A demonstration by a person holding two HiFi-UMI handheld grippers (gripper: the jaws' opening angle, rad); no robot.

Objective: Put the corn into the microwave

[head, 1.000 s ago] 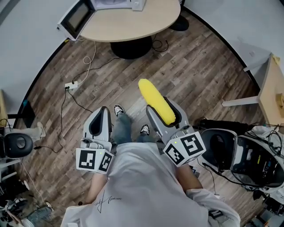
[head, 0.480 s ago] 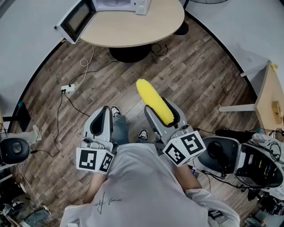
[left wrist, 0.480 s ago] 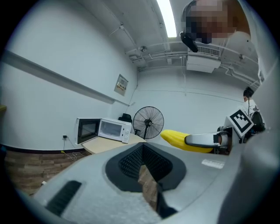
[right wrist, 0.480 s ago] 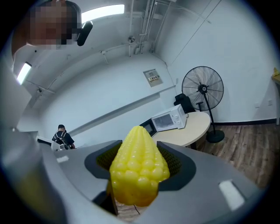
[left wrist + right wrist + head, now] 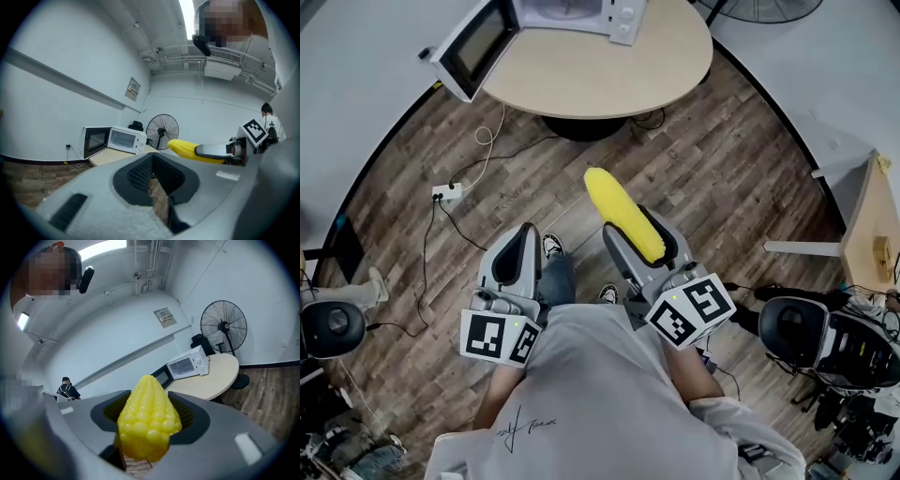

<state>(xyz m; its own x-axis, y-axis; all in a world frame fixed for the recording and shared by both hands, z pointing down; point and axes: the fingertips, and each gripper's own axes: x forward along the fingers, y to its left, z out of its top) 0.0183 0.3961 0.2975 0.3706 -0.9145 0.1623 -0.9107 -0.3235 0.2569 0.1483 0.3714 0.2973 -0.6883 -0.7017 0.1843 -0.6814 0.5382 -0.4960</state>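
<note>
Holds the corn lengthwise in the right gripper, jaws spread wide and pressed on its rear half, front half jutting past the tips. Carries nothing in the left gripper: jaws brought together on air, level beside the right one. Stands well short of the microwave, so no placing yet; judged as the carry toward it.

Could lose the corn through a nose-down tilt: smooth, tapered, with a long overhang, and likely to slide forward out of the ribbed pads if shaken. Could knock the tip against the open door or the edge of the opening by going in off-line, and so lever the cob loose. Could catch a foot on the power strip and its cable, lying on the floor left of the path. Better to keep level, come in square to the opening, and let go only once well inside.

Further out, sits on a round pale table with a dark pedestal, door swung out to the left. Underfoot, wood-plank floor. Around, white walls. Behind the table, a standing fan. At the right, a black chair among cluttered gear.
</note>
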